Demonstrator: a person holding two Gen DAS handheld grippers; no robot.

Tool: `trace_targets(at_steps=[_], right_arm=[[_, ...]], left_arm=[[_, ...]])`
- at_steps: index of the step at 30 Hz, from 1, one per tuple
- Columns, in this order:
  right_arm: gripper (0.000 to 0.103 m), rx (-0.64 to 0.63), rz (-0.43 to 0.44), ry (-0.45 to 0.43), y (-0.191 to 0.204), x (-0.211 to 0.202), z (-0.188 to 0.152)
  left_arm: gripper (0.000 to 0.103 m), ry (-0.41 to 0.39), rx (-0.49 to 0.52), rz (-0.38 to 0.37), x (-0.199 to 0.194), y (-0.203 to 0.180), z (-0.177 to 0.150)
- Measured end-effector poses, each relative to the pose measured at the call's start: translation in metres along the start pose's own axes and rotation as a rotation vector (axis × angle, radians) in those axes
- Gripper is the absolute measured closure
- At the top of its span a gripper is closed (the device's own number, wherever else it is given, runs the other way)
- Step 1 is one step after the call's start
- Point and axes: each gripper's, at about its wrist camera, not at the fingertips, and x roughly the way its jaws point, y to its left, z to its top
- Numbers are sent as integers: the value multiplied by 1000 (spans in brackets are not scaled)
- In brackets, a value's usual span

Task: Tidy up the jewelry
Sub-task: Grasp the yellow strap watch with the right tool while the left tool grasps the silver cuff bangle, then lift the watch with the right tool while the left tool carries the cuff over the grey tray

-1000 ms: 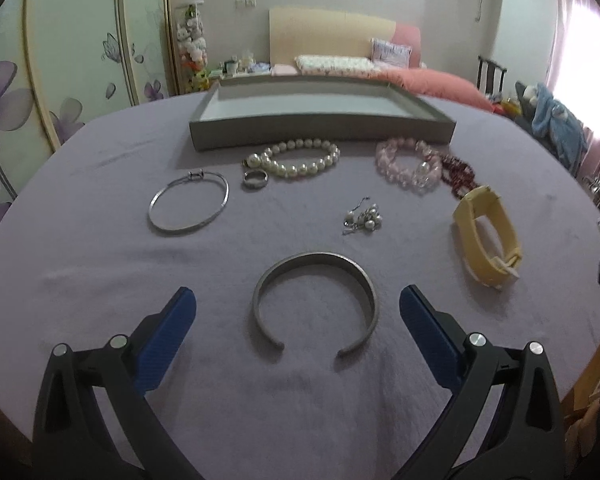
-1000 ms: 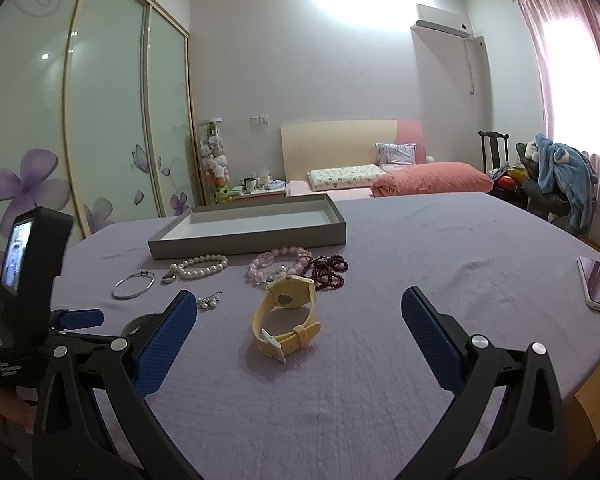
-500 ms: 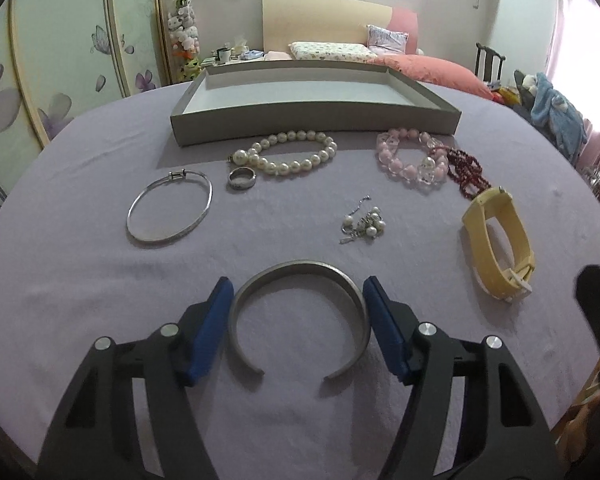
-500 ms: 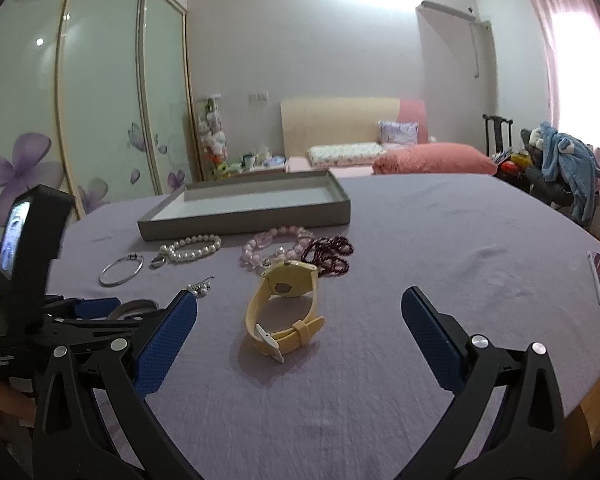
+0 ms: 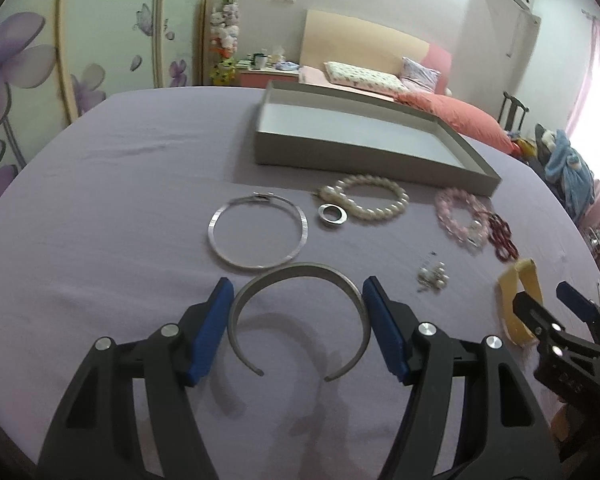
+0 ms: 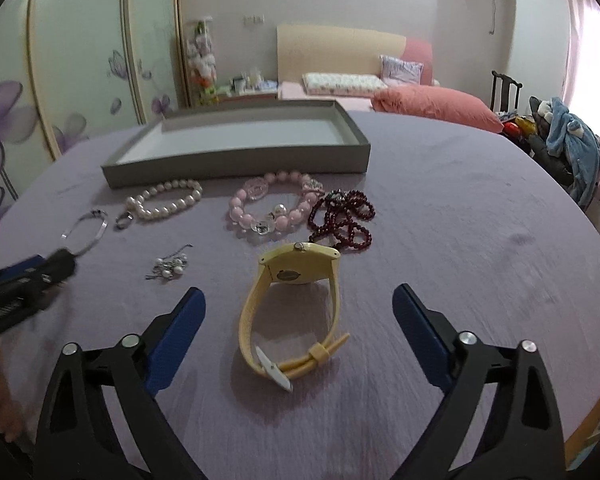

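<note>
Left gripper (image 5: 296,320) clamps the open-ended grey metal cuff (image 5: 300,312), lifted off the lilac cloth (image 5: 100,260), blue ribbed pads pressing both sides. Beyond lie a thin silver bangle (image 5: 258,236), a ring (image 5: 332,215), pearls (image 5: 374,200) and the shallow grey tray (image 5: 364,160). Right gripper (image 6: 298,332) straddles the rubbery yellow watch (image 6: 292,308), jaws just narrowing, pads clear of it. Only this view shows glossy pink beads (image 6: 276,204) and garnet strands (image 6: 342,216) clearly. No lettering is legible.
</note>
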Motion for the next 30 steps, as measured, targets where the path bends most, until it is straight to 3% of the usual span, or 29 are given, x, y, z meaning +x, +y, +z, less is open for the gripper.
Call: trace_targets(at_steps=[3, 4, 5, 7, 12, 21, 30], right_arm=[[23, 5, 3, 46, 1, 9, 1], [31, 5, 0, 66, 2, 12, 0], [53, 2, -2, 83, 2, 15, 0], [63, 15, 6, 91, 0, 15, -1], [63, 35, 69, 47, -4, 2, 2], [63, 18, 85, -61, -6, -13, 35], [63, -5, 92, -292, -11, -32, 104]], left_arm=[[38, -3, -11, 6, 0, 8, 1], [38, -3, -13, 7, -1, 10, 2], [38, -3, -16, 6, -1, 12, 2], [38, -4, -19, 4, -1, 14, 2], [38, -17, -25, -4, -6, 17, 4], [38, -103, 6, -3, -24, 15, 29], [38, -233, 64, -7, -40, 0, 85]])
